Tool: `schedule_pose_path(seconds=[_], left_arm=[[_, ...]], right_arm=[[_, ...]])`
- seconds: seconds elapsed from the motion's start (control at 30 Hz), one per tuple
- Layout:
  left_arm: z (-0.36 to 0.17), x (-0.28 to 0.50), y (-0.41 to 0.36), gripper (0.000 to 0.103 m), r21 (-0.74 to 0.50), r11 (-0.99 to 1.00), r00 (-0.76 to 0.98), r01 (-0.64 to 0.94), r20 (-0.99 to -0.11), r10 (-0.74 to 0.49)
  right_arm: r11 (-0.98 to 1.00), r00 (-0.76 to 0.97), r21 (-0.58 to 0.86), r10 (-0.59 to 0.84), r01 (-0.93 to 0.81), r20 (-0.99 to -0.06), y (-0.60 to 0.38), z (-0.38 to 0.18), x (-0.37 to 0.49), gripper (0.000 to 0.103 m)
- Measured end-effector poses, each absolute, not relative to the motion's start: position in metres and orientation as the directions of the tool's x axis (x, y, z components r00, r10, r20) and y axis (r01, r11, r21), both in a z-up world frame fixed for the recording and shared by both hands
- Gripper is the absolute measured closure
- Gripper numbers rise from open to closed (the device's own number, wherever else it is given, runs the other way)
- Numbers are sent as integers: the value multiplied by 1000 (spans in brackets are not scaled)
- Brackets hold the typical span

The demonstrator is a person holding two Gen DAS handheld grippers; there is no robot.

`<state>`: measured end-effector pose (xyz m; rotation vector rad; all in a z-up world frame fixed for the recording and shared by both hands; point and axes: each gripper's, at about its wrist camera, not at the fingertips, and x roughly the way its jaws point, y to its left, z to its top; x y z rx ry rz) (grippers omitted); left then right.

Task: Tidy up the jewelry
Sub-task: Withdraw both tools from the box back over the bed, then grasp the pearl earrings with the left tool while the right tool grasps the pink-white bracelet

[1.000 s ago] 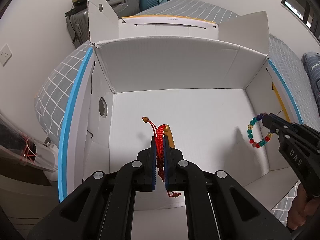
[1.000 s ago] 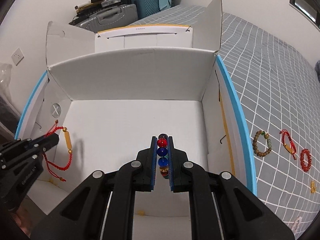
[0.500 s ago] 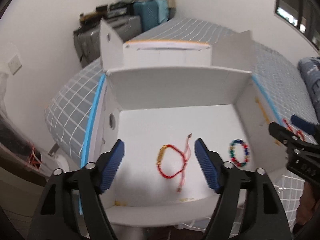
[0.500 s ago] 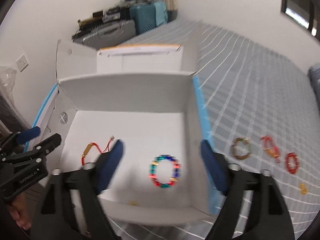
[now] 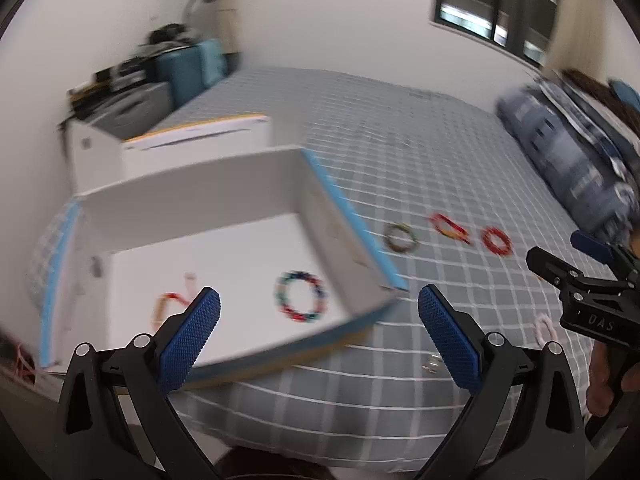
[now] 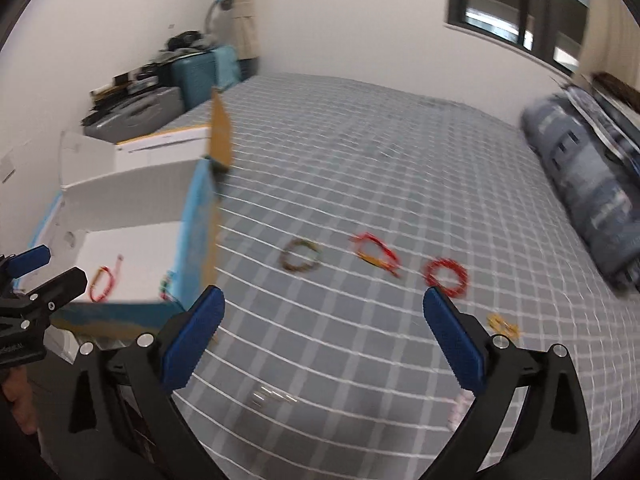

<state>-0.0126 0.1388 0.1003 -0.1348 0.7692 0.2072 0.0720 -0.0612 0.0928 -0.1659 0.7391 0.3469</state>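
Both grippers, left (image 5: pixel 319 330) and right (image 6: pixel 323 332), fingers spread, empty. Multicolour beaded bracelet (image 5: pixel 301 296) lies in white cardboard box (image 5: pixel 224 196); three bracelets on grey checked bed (image 6: pixel 360 184). Risk: bedding snags fingers.

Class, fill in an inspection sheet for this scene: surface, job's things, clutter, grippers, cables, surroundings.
Surface: grey checked bedspread.
Job's things: multicoloured bracelet and red cord bracelet lie in white box; brown bead bracelet, red-gold cord bracelet, red bead bracelet on the bedspread.
Clutter: small gold piece, blurred.
Grippers: left gripper and right gripper open, empty.
Cables: nothing seen.
Surroundings: suitcases, window, pillow.
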Motion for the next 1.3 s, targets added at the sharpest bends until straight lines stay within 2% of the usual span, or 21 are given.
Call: schedule_pose_path(seconds=[0.23,0.43,0.8,1.07,1.17,1.3], left_arm=[[53,17,64,6,-50,994,655,-94,-755,24],[9,37,28,6,-52,998,612,-46,-791,-13],[-55,56,19,6,-72,996,547,-51,-837,-33],[-66,55,15,6,-55,998,569,-35,-822,-25],[-67,55,16,7,-64,997,571,-36,-820,-32],[-66,55,14,23,-56,998,569,-31,-822,-28]], right_arm=[[965,669,-10,174,-262,-722,-135,53,73,7],[981,635,19,141,-195,-760,-177,12,75,7],[989,570,59,128,-138,-812,-205,-47,83,7],[990,529,68,125,-126,-839,-212,-78,88,7],[989,531,70,128,-128,-838,-212,-79,88,7],[991,531,67,119,-116,-839,-213,-80,87,12]])
